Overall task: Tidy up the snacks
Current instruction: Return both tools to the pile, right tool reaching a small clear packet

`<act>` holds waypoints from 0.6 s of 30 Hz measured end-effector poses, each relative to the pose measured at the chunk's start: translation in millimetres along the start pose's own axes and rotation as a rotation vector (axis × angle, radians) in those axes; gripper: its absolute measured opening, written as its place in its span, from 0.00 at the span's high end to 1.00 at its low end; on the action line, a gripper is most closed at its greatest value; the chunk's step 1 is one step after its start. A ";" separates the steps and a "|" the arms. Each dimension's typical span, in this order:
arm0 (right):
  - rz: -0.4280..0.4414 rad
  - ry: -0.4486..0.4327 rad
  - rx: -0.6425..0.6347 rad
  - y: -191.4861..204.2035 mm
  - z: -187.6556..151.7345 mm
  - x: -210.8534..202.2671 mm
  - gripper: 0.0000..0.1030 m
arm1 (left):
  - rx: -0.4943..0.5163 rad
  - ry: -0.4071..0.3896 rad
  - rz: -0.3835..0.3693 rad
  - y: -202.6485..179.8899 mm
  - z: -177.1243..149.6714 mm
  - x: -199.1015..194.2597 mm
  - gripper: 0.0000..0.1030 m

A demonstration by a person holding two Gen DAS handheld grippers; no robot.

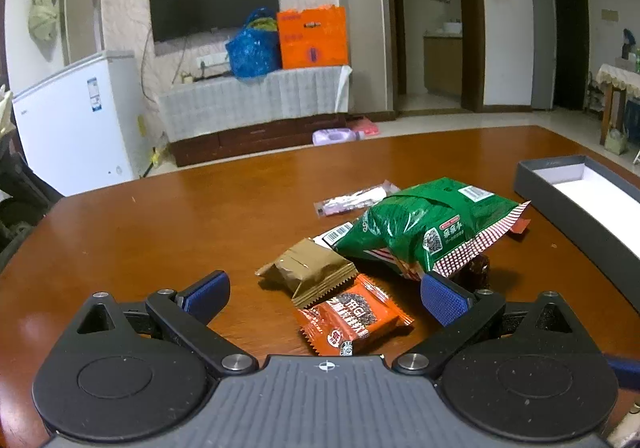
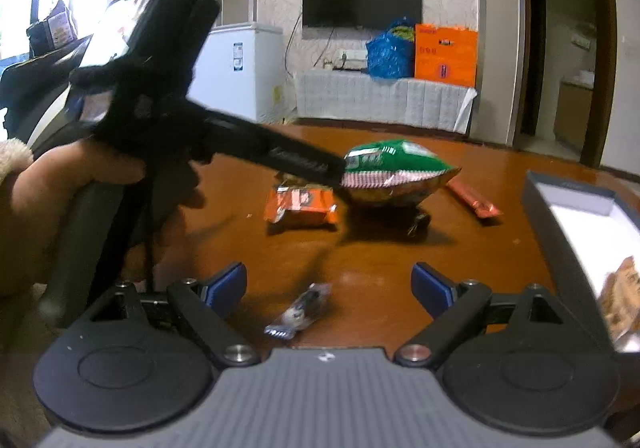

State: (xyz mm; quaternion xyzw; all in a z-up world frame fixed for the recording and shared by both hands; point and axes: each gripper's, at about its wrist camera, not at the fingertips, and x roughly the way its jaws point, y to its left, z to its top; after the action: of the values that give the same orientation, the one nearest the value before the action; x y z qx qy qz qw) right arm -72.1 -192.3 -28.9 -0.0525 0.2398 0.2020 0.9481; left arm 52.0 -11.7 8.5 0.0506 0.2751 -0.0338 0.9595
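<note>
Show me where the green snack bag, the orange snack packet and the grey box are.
green snack bag (image 1: 424, 224), left wrist view, bag's middle.
orange snack packet (image 1: 352, 318), left wrist view, printed front.
grey box (image 1: 560, 203), left wrist view, near wall.

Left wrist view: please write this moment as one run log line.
left gripper: open, over orange snack packet | right gripper: open | green snack bag: on table | grey box: open

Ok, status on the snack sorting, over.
Left gripper open over orange packet. Right gripper open, empty. Green bag on pile. Grey box right, nothing blocking.
</note>
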 end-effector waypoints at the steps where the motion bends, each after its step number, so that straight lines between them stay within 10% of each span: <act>1: -0.004 0.007 0.005 -1.0 -0.8 3.6 0.12 | -0.007 0.013 -0.006 -1.3 -1.9 2.1 0.00; 18: -0.003 0.057 -0.052 -5.8 -10.1 24.0 0.37 | -0.100 0.147 -0.012 1.9 -9.2 33.8 0.04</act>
State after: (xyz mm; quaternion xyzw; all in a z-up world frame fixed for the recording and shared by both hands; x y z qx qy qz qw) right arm -54.8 -191.0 -49.3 -0.0829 0.2612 0.2053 0.9395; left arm 76.0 -10.0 -17.0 0.0033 0.3465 -0.0219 0.9378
